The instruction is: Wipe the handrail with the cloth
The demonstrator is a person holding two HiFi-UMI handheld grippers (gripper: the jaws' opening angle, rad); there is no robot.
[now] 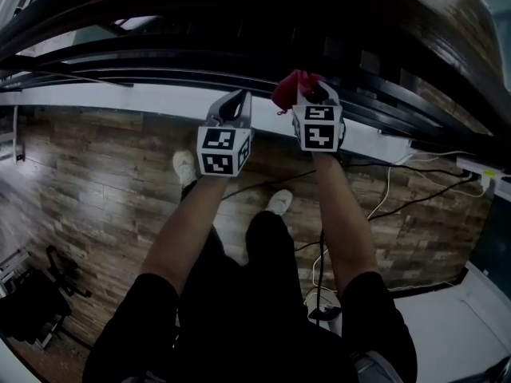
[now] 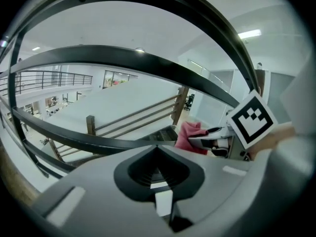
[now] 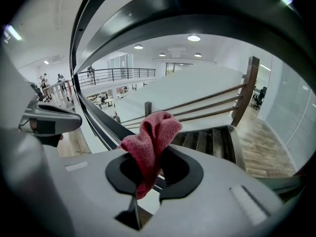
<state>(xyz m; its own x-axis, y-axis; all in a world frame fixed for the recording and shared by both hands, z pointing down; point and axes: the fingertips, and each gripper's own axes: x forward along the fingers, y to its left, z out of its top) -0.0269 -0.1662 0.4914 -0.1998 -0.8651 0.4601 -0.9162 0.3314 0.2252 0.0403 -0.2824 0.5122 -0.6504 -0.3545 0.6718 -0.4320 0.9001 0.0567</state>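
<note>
The right gripper (image 3: pixel 154 168) is clamping a red cloth (image 3: pixel 150 139) between its jaws. In the right gripper view the cloth is bunching up out of the black pads and flopping toward 11 o'clock, with a thin tail hanging into the slot at 6 o'clock. The left gripper (image 2: pixel 158 151) is holding its jaws pressed together with nothing between them.

In the left gripper view the right gripper (image 2: pixel 213 135) is showing at 2 o'clock. Its marker cube (image 2: pixel 251 118) is facing the camera, and the cloth (image 2: pixel 189 134) is poking out at its tips.

In the head view both grippers are pointing toward 12 o'clock, side by side. The left gripper (image 1: pixel 232 108) is sitting near the right gripper (image 1: pixel 316 96) but apart from it. The cloth (image 1: pixel 289 88) is sticking out at the right one's 11 o'clock, close under the dark handrail (image 1: pixel 239 30). Whether the cloth is touching the rail cannot be told.

The handrail (image 2: pixel 148 63) is arching across the upper part of the left gripper view. The same handrail (image 3: pixel 207 28) is doing likewise in the right gripper view.

Below the grippers, at 6 o'clock in the head view, the person's bare forearms and dark-clothed legs are leading down to white shoes (image 1: pixel 279 202). The shoes are standing on a wooden floor (image 1: pixel 104 174). Cables (image 1: pixel 423 199) are trailing across the floor at 4 o'clock. Past the cloth in the right gripper view, a staircase (image 3: pixel 210 141) is descending beside a wooden post (image 3: pixel 245 93) at 2 o'clock.
</note>
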